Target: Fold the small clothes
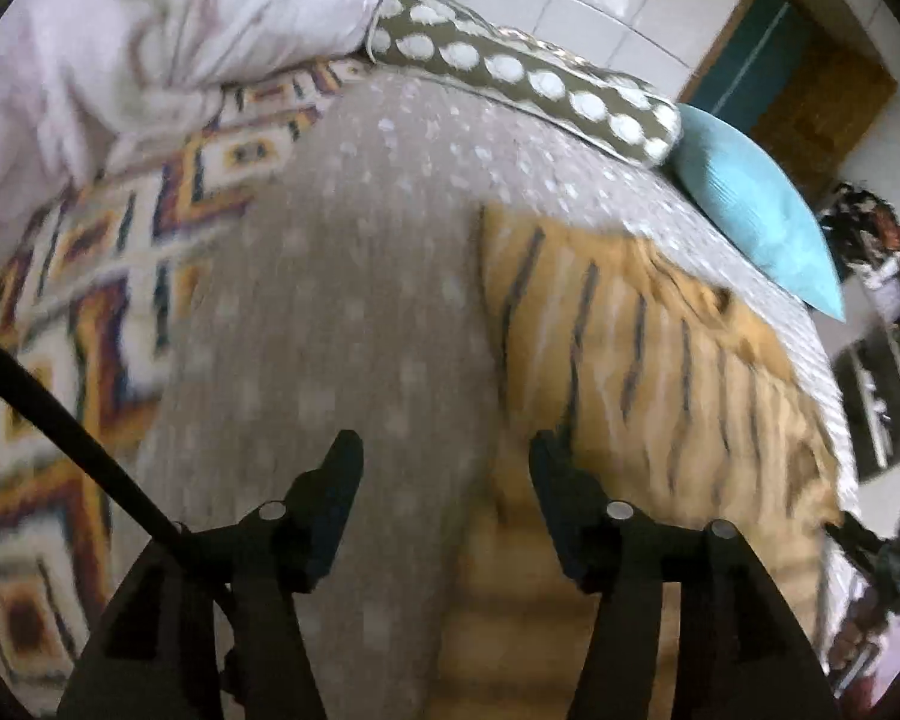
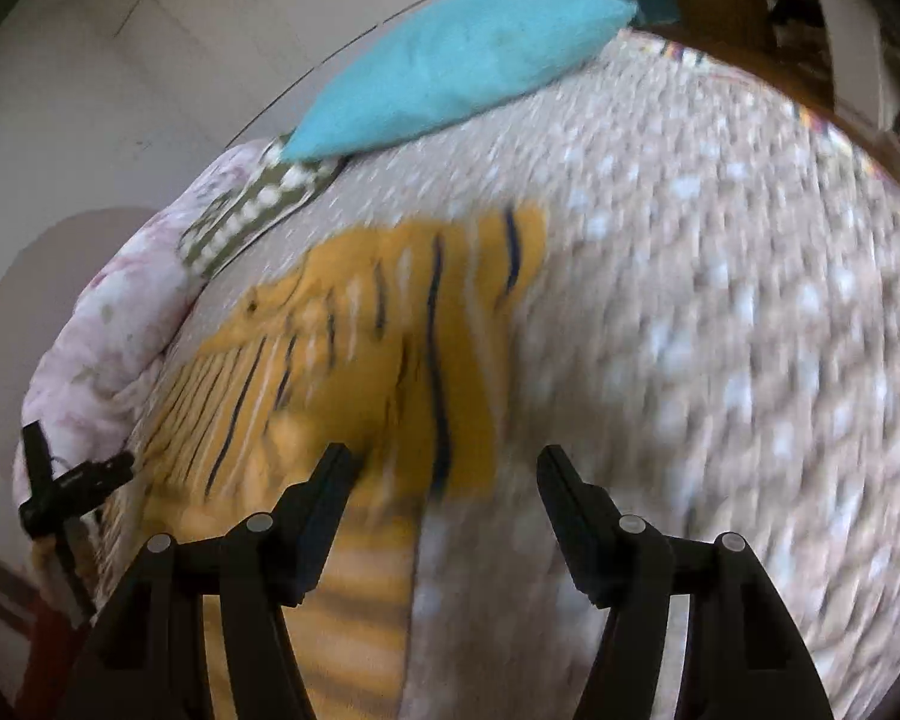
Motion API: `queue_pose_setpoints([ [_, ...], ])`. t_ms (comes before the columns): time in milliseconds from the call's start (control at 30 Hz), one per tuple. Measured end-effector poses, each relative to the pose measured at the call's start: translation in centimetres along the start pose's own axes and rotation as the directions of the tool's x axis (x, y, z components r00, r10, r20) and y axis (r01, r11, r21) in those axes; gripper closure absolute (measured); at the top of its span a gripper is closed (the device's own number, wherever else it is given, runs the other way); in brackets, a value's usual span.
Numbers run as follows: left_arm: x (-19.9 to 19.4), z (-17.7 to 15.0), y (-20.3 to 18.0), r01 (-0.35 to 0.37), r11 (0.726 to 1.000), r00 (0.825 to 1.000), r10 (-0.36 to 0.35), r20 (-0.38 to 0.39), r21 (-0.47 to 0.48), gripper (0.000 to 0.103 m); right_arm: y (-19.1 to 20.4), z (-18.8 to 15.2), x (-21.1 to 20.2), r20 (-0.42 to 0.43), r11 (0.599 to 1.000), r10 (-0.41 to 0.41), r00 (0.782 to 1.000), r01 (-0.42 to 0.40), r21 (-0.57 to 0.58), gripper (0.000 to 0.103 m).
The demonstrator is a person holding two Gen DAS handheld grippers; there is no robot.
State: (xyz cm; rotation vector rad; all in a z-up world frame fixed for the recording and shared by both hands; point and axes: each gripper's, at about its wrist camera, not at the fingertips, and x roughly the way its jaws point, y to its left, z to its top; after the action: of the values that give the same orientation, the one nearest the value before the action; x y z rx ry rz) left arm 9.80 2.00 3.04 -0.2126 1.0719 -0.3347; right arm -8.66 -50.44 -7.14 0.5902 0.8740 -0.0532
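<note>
mustard-yellow knit garment with thin dark stripes (image 1: 660,360) lies flat on the grey white-dotted bedspread (image 1: 354,312), near a teal pillow (image 2: 450,60). left gripper (image 1: 444,456) and right gripper (image 2: 444,468) both hover over its edge, jaws apart and holding nothing.

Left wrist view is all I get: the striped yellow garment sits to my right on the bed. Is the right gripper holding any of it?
Observer: No. The right gripper is open above the yellow garment's edge, with nothing between its fingers.
Operator: Anything on the bed beyond that edge?
Observer: Only bare dotted bedspread on its far side.
Operator: Where does the teal pillow lie?
Observer: At the bed's far edge, overlapping the spotted cushion.
</note>
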Motion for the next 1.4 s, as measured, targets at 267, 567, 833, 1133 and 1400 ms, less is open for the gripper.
queue_pose_setpoints([
  [267, -2.7, -10.1, -0.4, 0.177, 0.983, 0.981, -0.181, -0.077, -0.047, 0.047, 1.8, -8.7, -2.4, -0.093, 0.969, 0.243, 0.965, -0.237, 0.070, 0.041],
  [567, -7.8, -18.4, 0.4, 0.308, 0.942, 0.951, -0.309, 0.009, -0.131, 0.047, 4.0, -16.7, -4.1, -0.169, 0.926, 0.378, 0.910, -0.367, 0.092, 0.048],
  [833, -9.3, -23.0, -1.9, 0.340, 0.938, 0.940, -0.342, -0.020, -0.064, 0.047, 4.5, -21.5, -3.5, -0.232, 0.882, 0.469, 0.852, -0.438, 0.174, 0.051],
  [1133, -9.8, -22.8, -2.1, 0.170, 0.983, 0.985, -0.172, -0.022, -0.069, 0.093, 4.0, -23.0, -2.7, -0.288, 0.890, 0.455, 0.843, -0.415, 0.189, 0.080],
  [1400, -14.0, -24.1, -1.6, 0.198, 0.975, 0.980, -0.197, 0.013, -0.101, 0.094, 5.1, -22.5, -7.2, -0.300, 0.901, 0.424, 0.855, -0.430, 0.048, 0.096],
])
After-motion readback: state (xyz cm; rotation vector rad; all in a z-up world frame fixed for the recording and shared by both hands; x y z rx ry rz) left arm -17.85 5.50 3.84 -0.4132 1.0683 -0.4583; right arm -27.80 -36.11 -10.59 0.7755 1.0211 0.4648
